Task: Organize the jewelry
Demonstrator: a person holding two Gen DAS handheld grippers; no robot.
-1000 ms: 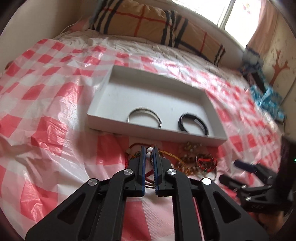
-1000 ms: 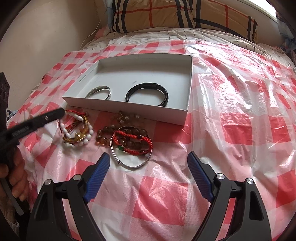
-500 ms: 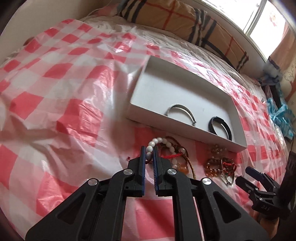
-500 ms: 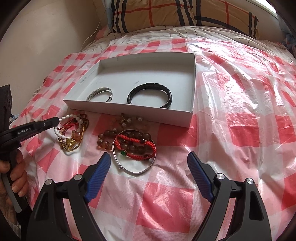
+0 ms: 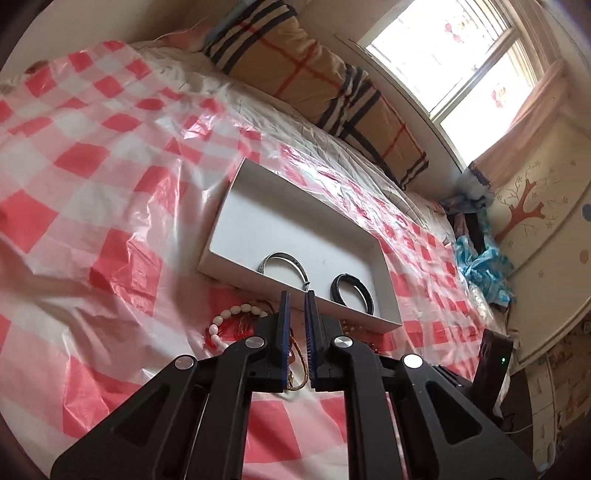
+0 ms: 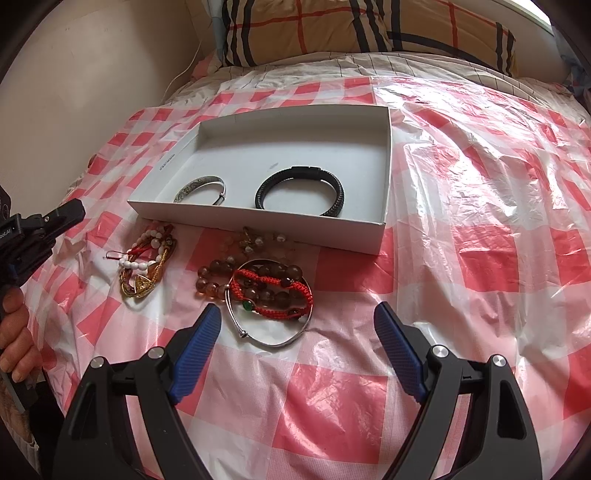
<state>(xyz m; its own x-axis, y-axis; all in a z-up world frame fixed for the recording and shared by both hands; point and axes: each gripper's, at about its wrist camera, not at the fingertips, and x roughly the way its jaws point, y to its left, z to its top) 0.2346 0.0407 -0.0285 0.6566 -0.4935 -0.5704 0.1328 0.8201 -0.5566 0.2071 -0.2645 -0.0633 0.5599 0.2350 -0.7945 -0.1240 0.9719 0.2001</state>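
Observation:
A white shallow box lies on the checked cover and holds a silver bangle and a black braided bracelet. In front of it lie a white-bead and gold bracelet tangle, amber beads, a red cord bracelet and a thin silver bangle. My right gripper is open and empty just before the silver bangle. My left gripper is nearly shut and empty, raised above the white beads, with the box beyond it.
A red-and-white plastic cover spreads over the bed. A plaid pillow lies at the head. In the left wrist view there is a window, a blue cloth heap at the bedside and the right gripper's body.
My left gripper let go of the white-bead bracelet, which dropped back onto the tangle, and lifted up and away to the left. The right gripper stayed open and nearly still.

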